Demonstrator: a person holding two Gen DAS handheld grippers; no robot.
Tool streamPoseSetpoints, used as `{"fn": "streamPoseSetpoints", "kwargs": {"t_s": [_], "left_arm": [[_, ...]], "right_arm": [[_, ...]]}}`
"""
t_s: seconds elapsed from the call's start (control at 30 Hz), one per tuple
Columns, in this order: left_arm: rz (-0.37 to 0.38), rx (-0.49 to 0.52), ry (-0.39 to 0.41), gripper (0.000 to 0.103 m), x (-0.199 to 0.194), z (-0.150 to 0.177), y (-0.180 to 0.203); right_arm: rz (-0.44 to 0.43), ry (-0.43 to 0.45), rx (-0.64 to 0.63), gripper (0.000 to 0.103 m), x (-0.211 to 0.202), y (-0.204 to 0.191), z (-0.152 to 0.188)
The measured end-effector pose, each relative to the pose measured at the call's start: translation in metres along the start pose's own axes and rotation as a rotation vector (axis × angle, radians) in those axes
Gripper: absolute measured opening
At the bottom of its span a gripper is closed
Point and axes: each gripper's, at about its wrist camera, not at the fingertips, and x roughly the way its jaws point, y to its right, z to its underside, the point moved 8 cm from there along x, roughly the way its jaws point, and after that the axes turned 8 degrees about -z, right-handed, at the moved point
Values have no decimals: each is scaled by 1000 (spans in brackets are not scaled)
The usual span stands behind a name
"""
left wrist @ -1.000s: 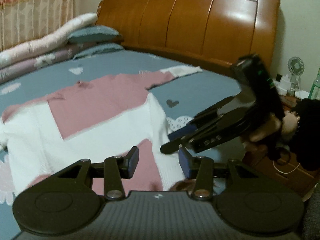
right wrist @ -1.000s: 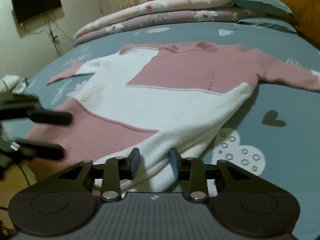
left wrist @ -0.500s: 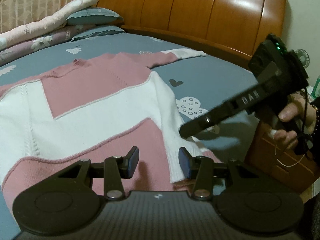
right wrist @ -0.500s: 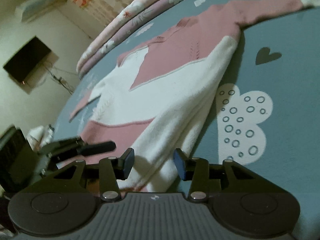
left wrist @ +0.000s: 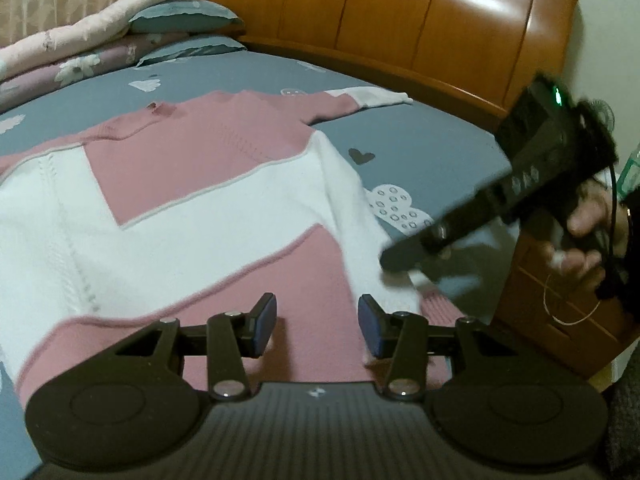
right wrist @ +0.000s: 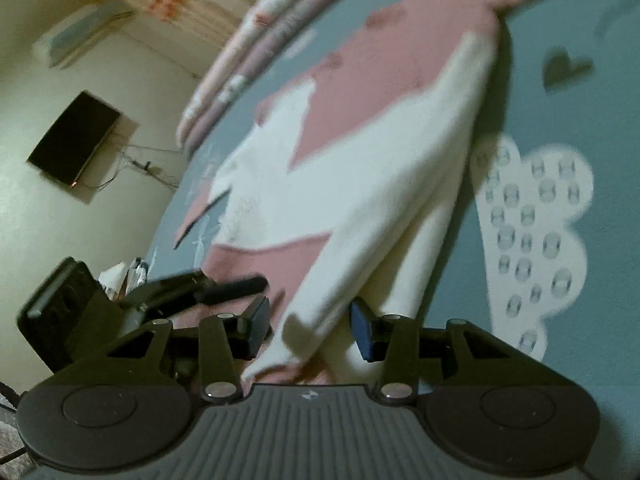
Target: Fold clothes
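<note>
- The left gripper (left wrist: pixel 317 326) stands with its blue-padded jaws apart, nothing pinched between them; it hovers over the pink bottom band of the sweater (left wrist: pixel 200 200), near its hem.
- The right gripper (right wrist: pixel 310 328) also has its jaws apart, having just been opening; the white sleeve edge of the sweater (right wrist: pixel 360 184) lies in the gap, and the pads do not press on it.
- In the left wrist view, the right gripper (left wrist: pixel 404 258) reaches in from the right, held by a hand (left wrist: pixel 580 236), its tip over the sweater's side edge.
- In the right wrist view, the left gripper (right wrist: pixel 240 286) shows at the left, above the pink hem.
- The sweater, pink and white, lies spread flat on the grey-blue bed sheet (left wrist: pixel 420 144), one sleeve stretched towards the wooden headboard (left wrist: pixel 400 20).
- Folded quilts and pillows (left wrist: pixel 120 44) are stacked at the far side.
- A dark screen (right wrist: pixel 74 142) hangs on the wall.
</note>
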Motion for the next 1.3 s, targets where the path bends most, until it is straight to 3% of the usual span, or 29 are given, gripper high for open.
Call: {"fn": "streamPoseSetpoints", "kwargs": {"t_s": [0.03, 0.1, 0.13, 0.33, 0.43, 0.63, 0.8, 0.9, 1.1, 1.3], "left_arm": [[6, -5, -6, 47, -1, -3, -4], [10, -9, -20, 47, -2, -9, -13], [10, -7, -23, 47, -3, -12, -16], [17, 8, -18, 48, -14, -31, -36], [19, 5, -16, 50, -18, -37, -44], [12, -11, -23, 50, -22, -43, -57], [-2, -29, -48, 51, -21, -39, -65], [-26, -45, -63, 51, -22, -34, -70], [-73, -84, -57, 56, -28, -34, -80], [-179, -172, -53, 56, -44, -32, -98]], "right_arm": [[7, 9, 23, 47, 2, 1, 1], [52, 33, 43, 31, 2, -1, -3], [87, 38, 34, 15, 3, -3, -5], [267, 53, -30, 13, -24, -32, -9], [407, 61, -71, 13, -55, -40, -11], [645, 43, -60, 6, -109, -14, -8], [687, -34, 11, 7, -107, 20, 4], [709, -72, 12, 13, -95, 24, 7], [624, 64, -64, 25, -94, 3, -41], [490, -2, -216, 33, -38, -21, -65]]}}
